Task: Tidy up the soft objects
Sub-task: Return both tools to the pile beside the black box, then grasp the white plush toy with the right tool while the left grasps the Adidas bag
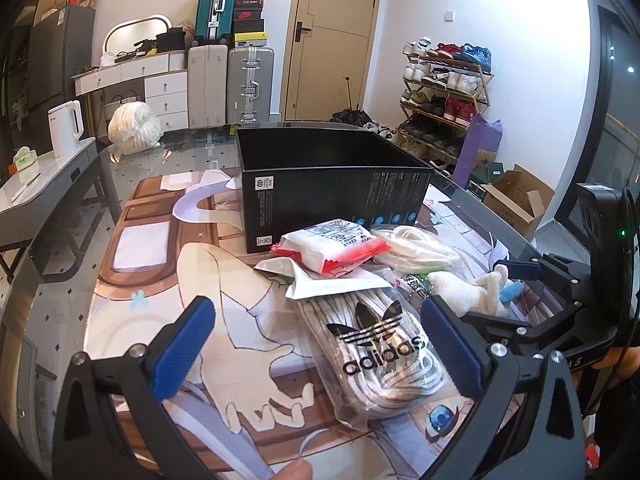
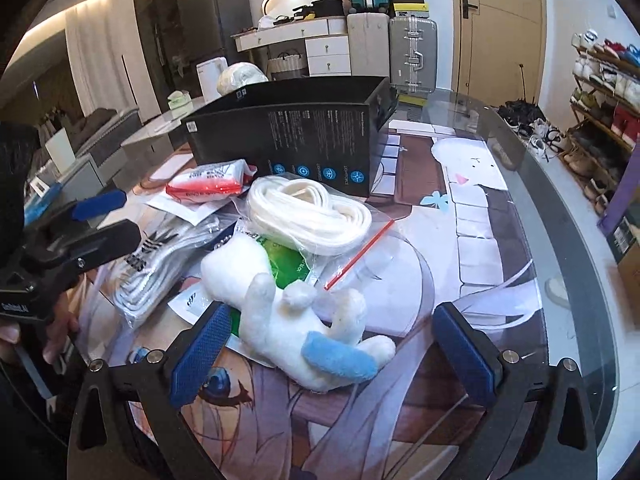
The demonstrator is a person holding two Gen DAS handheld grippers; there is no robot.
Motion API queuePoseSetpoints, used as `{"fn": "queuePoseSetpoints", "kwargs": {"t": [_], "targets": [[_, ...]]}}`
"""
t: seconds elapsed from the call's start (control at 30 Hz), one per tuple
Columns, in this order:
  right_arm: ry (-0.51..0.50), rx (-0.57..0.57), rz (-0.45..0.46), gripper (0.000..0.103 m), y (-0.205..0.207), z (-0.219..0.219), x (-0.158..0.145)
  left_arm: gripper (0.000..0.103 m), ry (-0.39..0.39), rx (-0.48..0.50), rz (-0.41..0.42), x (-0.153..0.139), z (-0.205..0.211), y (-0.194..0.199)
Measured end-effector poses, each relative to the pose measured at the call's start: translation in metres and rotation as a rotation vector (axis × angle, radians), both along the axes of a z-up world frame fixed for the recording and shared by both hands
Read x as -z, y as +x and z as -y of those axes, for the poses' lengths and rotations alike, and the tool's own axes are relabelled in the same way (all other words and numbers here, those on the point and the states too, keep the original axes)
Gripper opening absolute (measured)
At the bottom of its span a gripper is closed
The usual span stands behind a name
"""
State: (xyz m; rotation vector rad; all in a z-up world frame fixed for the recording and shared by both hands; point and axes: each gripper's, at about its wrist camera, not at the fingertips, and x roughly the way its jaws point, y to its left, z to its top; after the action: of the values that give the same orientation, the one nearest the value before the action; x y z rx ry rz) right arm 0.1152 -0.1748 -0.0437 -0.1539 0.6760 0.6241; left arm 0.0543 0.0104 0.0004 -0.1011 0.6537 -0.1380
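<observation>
Plush toy (image 2: pixel 304 332) lies between the right gripper's (image 2: pixel 332 352) spread jaws.

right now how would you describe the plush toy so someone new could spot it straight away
Start at the open black box on the glass table. In front of it lies a heap of bagged items; the plush toy lies unbagged at its near edge, between the right gripper fingers. It alone is fluffy white with a blue patch.

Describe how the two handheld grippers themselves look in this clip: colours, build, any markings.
Both the left gripper and the right gripper have black angular frames with silver screw heads and ribbed blue pads on the fingers. The right one's body shows a small green light and white lettering, too blurred to read.
</observation>
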Motion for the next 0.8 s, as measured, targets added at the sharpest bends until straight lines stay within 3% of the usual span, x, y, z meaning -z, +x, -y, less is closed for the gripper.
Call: {"fn": "queuePoseSetpoints", "kwargs": {"t": [0.13, 0.3, 0.43, 0.5, 0.8], "targets": [[0.026, -0.005, -0.01, 0.1, 0.002, 0.002, -0.001, 0.103, 0.003, 0.006, -0.001, 0.0, 0.002, -0.001], [0.036, -0.03, -0.003, 0.079, -0.001, 0.001, -0.003, 0.103, 0.003, 0.007, -0.001, 0.0, 0.002, -0.002], [0.053, -0.062, -0.011, 0.075, -0.003, 0.0, -0.003, 0.103, 0.002, 0.009, -0.002, 0.0, 0.002, -0.002], [0.052, -0.071, -0.005, 0.063, -0.005, 0.0, -0.003, 0.103, 0.0, 0.009, -0.002, 0.0, 0.002, -0.002], [0.045, -0.095, 0.018, 0.048, -0.011, 0.0, -0.004, 0.103, 0.004, 0.01, -0.003, 0.0, 0.002, -0.002]]}}
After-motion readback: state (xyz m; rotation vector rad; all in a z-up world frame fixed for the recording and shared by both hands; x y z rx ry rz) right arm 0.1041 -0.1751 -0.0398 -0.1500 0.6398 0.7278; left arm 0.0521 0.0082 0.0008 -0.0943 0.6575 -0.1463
